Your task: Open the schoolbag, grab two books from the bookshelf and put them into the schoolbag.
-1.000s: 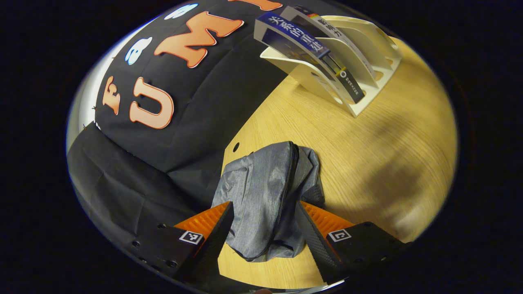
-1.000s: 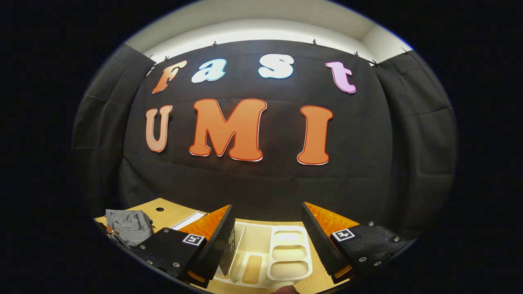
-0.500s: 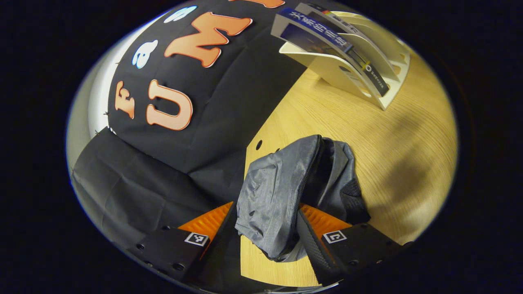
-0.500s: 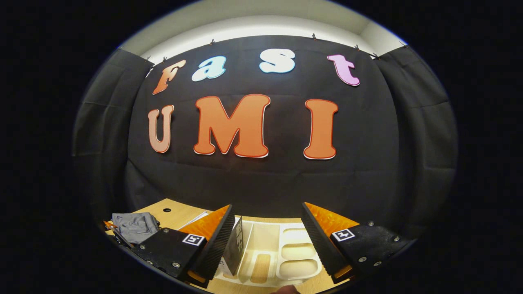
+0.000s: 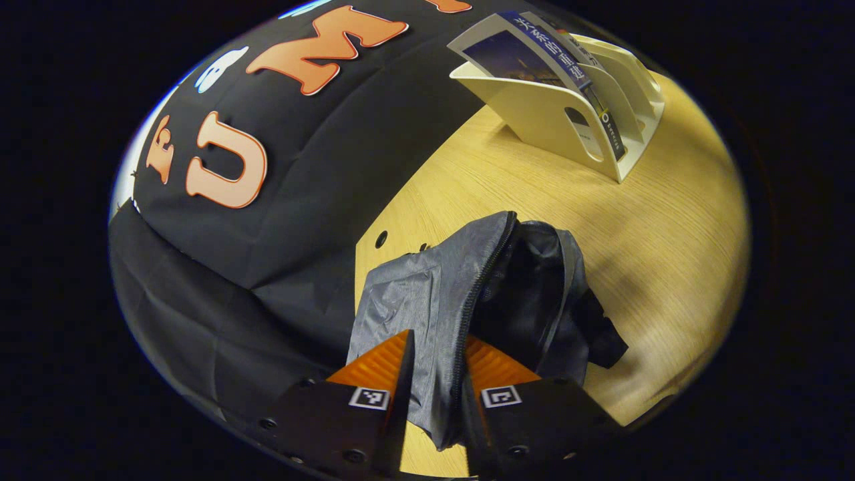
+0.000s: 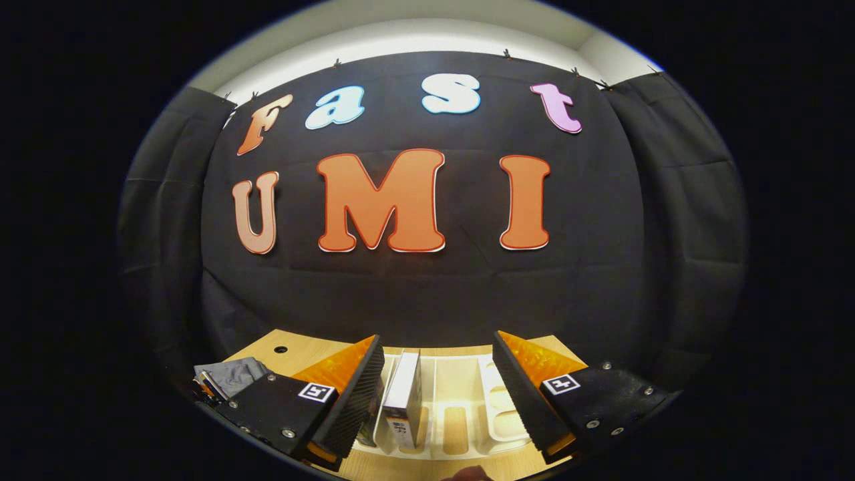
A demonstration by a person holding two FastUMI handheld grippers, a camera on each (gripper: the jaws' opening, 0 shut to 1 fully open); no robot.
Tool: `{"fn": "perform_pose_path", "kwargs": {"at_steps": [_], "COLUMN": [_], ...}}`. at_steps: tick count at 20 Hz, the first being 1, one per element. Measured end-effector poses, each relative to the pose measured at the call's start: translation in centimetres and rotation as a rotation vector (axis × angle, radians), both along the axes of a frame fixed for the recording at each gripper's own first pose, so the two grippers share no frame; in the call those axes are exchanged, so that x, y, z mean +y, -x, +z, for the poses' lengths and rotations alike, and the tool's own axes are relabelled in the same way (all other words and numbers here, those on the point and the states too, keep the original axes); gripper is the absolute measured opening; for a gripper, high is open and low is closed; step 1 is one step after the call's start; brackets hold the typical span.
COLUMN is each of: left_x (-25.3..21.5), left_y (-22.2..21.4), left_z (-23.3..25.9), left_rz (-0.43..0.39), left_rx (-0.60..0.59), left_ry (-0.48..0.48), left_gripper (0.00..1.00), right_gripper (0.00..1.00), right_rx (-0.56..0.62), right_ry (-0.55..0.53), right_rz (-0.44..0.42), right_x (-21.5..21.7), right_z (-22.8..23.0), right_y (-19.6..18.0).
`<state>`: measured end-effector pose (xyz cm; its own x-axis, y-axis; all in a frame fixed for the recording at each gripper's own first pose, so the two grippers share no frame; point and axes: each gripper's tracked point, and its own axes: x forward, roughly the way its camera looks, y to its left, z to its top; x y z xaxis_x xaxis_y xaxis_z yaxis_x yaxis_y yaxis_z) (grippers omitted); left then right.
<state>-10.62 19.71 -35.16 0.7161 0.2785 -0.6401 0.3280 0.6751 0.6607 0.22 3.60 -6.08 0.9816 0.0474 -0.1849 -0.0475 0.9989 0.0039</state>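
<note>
Left gripper view showed the left gripper (image 5: 437, 364) clenched on the grey fabric schoolbag (image 5: 427, 300); the right gripper (image 6: 437, 374) hung released above the white plastic bookshelf (image 6: 461, 401).

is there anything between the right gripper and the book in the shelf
Nothing visible. In the right gripper view the right gripper is open, and the white-spined book stands upright in the bookshelf directly ahead, in the gap between the fingers, nearer the left one. Whether they touch it, I cannot tell.

Wooden table (image 5: 668, 220): grey schoolbag (image 5: 427, 300), white bookshelf (image 5: 534, 113) apart.
</note>
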Motion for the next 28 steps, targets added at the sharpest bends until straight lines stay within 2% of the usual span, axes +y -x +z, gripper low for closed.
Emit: {"fn": "perform_pose_path", "kwargs": {"at_steps": [1, 2, 3, 5, 7, 8, 10, 12, 16, 19, 22, 25, 28], "left_x": [0.2, 0.3, 0.5, 0.5, 0.8, 1.1, 1.4, 1.6, 2.0, 2.2, 2.3, 2.9, 3.7], "left_y": [0.0, 0.0, -0.2, -0.2, -0.1, -0.5, -0.7, -0.6, -0.8, -0.9, -1.3, -1.7, -3.0], "left_z": [0.1, 0.1, 0.4, 0.7, 0.6, 0.9, 1.1, 1.4, 2.1, 2.5, 3.3, 4.5, 6.1], "left_rz": [-0.005, -0.010, -0.015, 0.002, 0.019, 0.023, 0.023, 0.013, -0.057, -0.096, -0.112, -0.107, -0.101], "left_rx": [0.021, 0.041, 0.045, 0.071, 0.126, 0.138, 0.179, 0.243, 0.350, 0.415, 0.465, 0.508, 0.546], "left_ry": [0.022, 0.044, 0.071, 0.148, 0.250, 0.281, 0.349, 0.423, 0.480, 0.507, 0.543, 0.577, 0.592], "left_gripper": [0.29, 0.29, 0.17, 0.10, 0.09, 0.09, 0.08, 0.07, 0.06, 0.06, 0.09, 0.06, 0.06], "right_gripper": [0.97, 0.97, 0.97, 0.97, 0.97, 0.97, 0.97, 0.97, 0.98, 0.97, 0.98, 0.98, 0.98], "right_rx": [0.003, 0.017, 0.037, 0.081, 0.129, 0.157, 0.202, 0.237, 0.320, 0.357, 0.401, 0.483, 0.589], "right_ry": [0.020, 0.049, 0.065, 0.055, 0.049, 0.048, 0.010, 0.025, 0.010, 0.050, 0.052, 0.047, 0.045], "right_rz": [0.003, -0.008, -0.005, 0.020, 0.017, -0.007, -0.006, -0.005, -0.036, -0.073, -0.077, -0.071, -0.025], "right_x": [0.6, 1.0, 1.5, 3.4, 4.8, 5.0, 6.6, 8.3, 10.2, 10.6, 11.1, 11.4, 12.1], "right_z": [0.0, -0.3, -0.7, -1.3, -2.0, -2.5, -3.4, -4.3, -6.0, -6.6, -6.8, -7.8, -8.9], "right_y": [-0.1, -0.6, -0.9, -1.3, -2.1, -2.6, -2.8, -3.4, -3.2, -3.2, -3.3, -3.6, -3.3]}}
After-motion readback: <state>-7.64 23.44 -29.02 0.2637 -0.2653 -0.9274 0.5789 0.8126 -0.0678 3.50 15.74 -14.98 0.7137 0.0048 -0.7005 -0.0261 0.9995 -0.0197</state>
